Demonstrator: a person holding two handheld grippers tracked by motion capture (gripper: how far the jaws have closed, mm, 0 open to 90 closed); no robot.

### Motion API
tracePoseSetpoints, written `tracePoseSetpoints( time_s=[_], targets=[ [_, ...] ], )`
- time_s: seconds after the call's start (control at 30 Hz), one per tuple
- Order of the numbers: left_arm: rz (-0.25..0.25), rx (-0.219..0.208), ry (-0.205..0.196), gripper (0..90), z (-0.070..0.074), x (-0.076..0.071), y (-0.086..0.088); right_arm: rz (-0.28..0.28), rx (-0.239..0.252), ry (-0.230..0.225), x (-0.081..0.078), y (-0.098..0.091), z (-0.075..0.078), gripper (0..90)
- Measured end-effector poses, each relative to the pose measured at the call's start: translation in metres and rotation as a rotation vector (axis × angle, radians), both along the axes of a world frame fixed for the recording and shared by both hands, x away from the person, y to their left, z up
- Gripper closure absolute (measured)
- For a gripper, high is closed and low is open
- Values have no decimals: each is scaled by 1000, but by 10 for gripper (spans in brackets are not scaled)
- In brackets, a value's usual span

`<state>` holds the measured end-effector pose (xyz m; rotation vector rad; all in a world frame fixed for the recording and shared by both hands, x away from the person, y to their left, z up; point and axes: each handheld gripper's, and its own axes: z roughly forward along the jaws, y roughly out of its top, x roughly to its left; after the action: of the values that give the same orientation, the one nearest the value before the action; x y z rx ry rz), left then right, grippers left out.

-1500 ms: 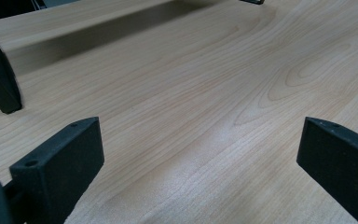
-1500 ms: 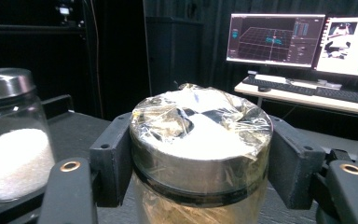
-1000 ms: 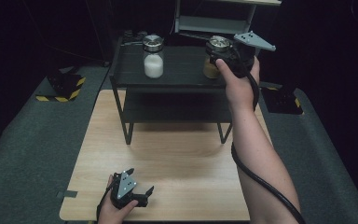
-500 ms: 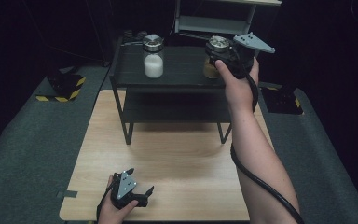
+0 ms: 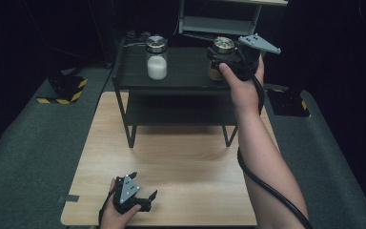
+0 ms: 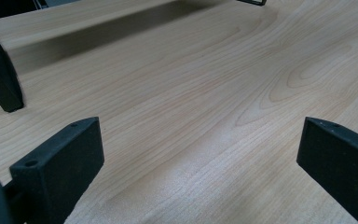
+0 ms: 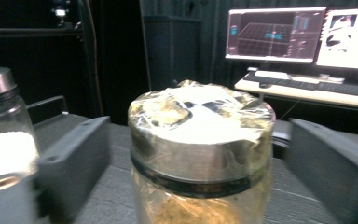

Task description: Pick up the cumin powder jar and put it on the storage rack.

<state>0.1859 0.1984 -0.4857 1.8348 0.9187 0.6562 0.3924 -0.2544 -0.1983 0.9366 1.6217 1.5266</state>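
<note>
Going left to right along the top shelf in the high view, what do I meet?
Jar of white powder → jar of brown contents → right gripper, its jaws having just opened, either side of that jar → grey plate.

The jar point(image 7: 200, 158) between the black jaws of the right gripper point(image 5: 228, 59) has brownish-gold contents and a shiny silver lid with a dark band under it, while the other jar point(image 5: 156, 58) holds white grains under a silver lid. Both stand on a black shelf rack point(image 5: 181, 82) above a pale wood-grain table point(image 5: 181, 162). The left gripper point(image 5: 136, 198) is black with a grey plate, the floor mat point(image 5: 33, 143) is grey-green, and a yellow-and-black striped strip point(image 5: 62, 93) lies on it.
</note>
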Motion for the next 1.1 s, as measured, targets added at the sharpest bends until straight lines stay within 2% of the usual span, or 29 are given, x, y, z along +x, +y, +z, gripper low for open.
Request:
tracePoseSetpoints(
  time_s=[0.1,0.17,0.37,0.53,0.67,0.87,1.1],
  targets=[
    [-1,-5,6,9,0,1,0,9,16,-13,-3,-4,0,5],
    [2,-6,7,9,0,1,1,5,27,-2,-5,-3,1,5],
    [-3,12,-3,9,0,0,-2,27,23,-8,-12,-6,-3,5],
    [3,-4,1,9,0,0,0,36,27,-31,-19,-7,-12,5],
    [-3,7,-5,9,0,-1,-1,47,47,-61,-30,-11,-19,5],
    [-3,17,0,9,1,0,-2,89,28,-110,-46,-15,-29,5],
    [-10,19,-6,9,1,0,-2,103,7,-132,-64,-22,-50,5]
  ],
)
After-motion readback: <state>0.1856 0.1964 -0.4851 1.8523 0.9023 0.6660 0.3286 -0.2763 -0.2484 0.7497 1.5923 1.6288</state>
